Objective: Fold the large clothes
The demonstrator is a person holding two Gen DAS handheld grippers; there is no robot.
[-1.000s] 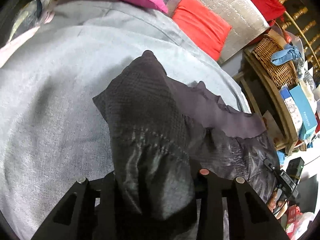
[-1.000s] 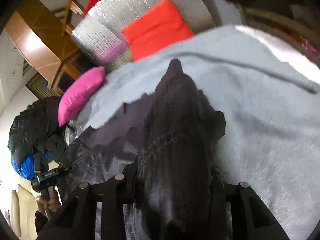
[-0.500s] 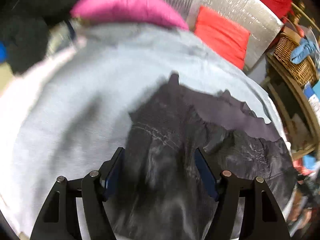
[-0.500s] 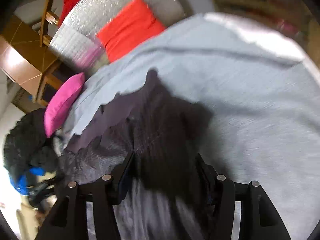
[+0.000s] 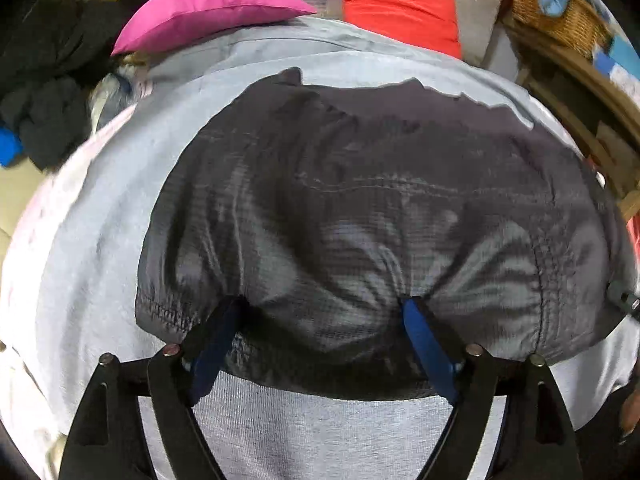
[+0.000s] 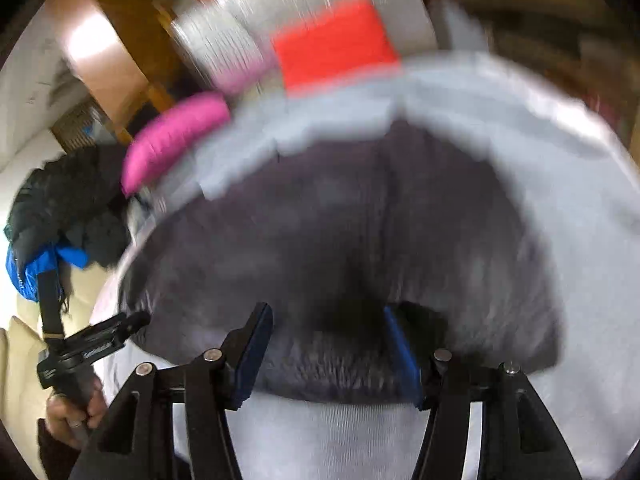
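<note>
A dark grey, shiny garment (image 5: pixel 360 208) lies folded and spread flat on a light grey sheet (image 5: pixel 100 240). My left gripper (image 5: pixel 320 320) is open, its blue-padded fingers apart at the garment's near hem, holding nothing. In the blurred right wrist view the garment (image 6: pixel 340 248) lies the same way. My right gripper (image 6: pixel 328 324) is open at the near edge, its fingers apart. The left gripper's handle (image 6: pixel 80 352) shows there at the left, held by a hand.
A pink pillow (image 5: pixel 208 12) and a red cushion (image 5: pixel 400 12) lie at the far edge against a silver backrest. A heap of dark clothes (image 5: pixel 44 80) sits far left. A wicker basket (image 5: pixel 560 12) and shelves stand at the right.
Both grippers opened and let go of the garment. It dropped from a raised bunch and now lies flat on the sheet. Both grippers pulled back toward its near hem.
</note>
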